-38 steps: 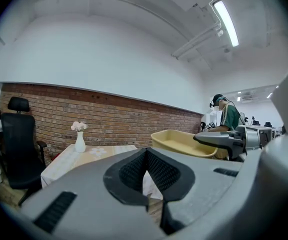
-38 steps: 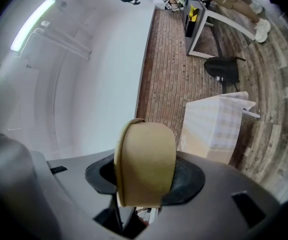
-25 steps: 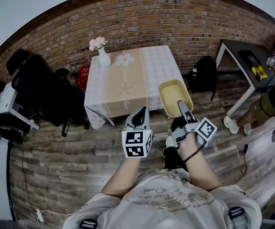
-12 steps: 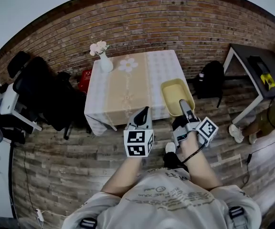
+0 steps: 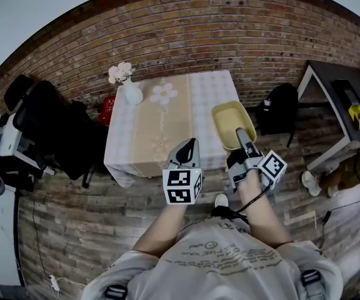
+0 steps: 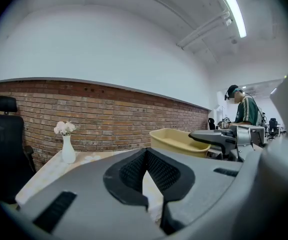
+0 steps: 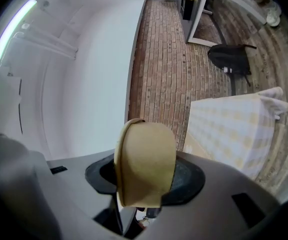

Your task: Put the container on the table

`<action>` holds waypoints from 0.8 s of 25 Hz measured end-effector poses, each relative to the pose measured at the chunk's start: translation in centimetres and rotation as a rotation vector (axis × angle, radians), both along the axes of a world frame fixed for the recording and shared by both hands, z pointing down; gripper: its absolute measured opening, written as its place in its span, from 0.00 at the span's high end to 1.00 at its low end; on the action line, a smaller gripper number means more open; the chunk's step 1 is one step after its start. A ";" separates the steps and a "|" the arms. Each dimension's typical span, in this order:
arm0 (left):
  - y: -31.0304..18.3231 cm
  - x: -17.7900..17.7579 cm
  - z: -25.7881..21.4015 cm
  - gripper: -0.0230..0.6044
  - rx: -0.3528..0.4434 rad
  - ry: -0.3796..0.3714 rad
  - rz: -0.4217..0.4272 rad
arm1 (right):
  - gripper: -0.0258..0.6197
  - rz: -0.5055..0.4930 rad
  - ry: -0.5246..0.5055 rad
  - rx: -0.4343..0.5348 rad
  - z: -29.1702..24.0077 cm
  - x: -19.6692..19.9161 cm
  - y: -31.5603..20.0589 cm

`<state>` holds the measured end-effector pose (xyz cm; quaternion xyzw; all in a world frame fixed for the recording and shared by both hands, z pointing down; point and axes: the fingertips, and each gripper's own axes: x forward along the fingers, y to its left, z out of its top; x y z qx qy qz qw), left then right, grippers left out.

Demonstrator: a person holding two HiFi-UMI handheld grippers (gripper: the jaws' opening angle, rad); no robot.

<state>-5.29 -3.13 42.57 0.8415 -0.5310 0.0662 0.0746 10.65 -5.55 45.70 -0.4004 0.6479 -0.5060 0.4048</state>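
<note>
The container is a pale yellow tub, held off the floor by its near rim in my right gripper, which is shut on it. In the head view it shows against the near right corner of the table, which has a checked cloth and a beige runner. The right gripper view shows the tub end-on between the jaws, with the table beyond. My left gripper is level beside it, shut and empty, pointing at the table's near edge. From the left gripper view, the tub is to the right.
A white vase of flowers stands at the table's far left corner. Black office chairs crowd the left side. A black backpack leans on the brick wall, a dark desk stands right, and a person is beyond it.
Both grippers and the tub have moved forward towards the table, which now shows closer. The grip on the tub is the same and the left gripper stays shut.
</note>
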 end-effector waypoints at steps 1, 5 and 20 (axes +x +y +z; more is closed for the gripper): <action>-1.0 0.2 -0.1 0.95 -0.001 0.000 -0.005 | 0.67 -0.004 0.003 -0.002 -0.1 0.3 -1.1; -5.3 1.2 -0.4 0.95 -0.006 0.001 -0.021 | 0.67 -0.017 0.015 -0.012 -0.2 1.3 -5.3; -18.2 6.1 0.6 0.95 -0.038 -0.011 -0.041 | 0.67 -0.062 0.022 -0.035 1.2 4.9 -18.7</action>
